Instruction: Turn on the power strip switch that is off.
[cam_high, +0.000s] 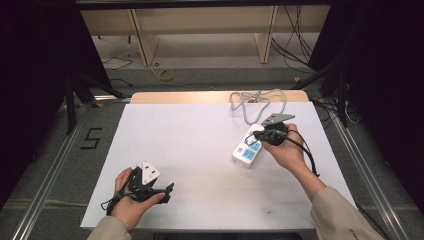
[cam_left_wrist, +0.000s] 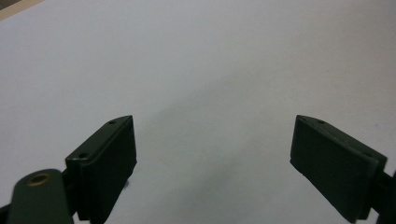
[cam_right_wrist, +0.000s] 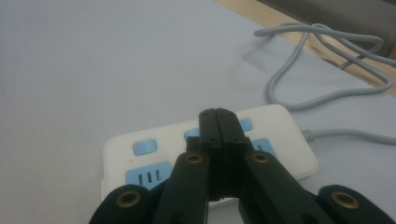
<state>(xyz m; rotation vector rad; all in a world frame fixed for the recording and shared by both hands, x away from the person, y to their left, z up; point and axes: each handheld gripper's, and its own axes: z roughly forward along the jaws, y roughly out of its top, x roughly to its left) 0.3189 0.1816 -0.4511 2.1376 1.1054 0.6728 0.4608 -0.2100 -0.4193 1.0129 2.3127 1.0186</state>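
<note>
Item: white plastic power strip with pale blue sockets and blue switch buttons, lying flat on the right half of the white table sheet, its long axis running toward the far edge.
Lead: grey round cable, leaving the far end of the strip and lying in loose loops at the far edge of the sheet, partly over the bare wooden table edge.
Right gripper: jaws pressed together with nothing between them; in the right gripper view the closed tips sit over the strip's top face, right at the row of blue buttons. Whether the tips touch a button cannot be told.
Left gripper: jaws spread wide, nothing held; resting low at the near left of the sheet, well apart from the strip. The left gripper view has both black pads over bare sheet.
Step in hand (judged): the closed right tips serve as a poking tool, set to press one of the strip's switch buttons.
Next move calls for (judged): a short, straight push down on the chosen button, kept centred so the tips do not slide onto a neighbouring socket; the light strip may shift, so steadying with the left gripper could help.
</note>
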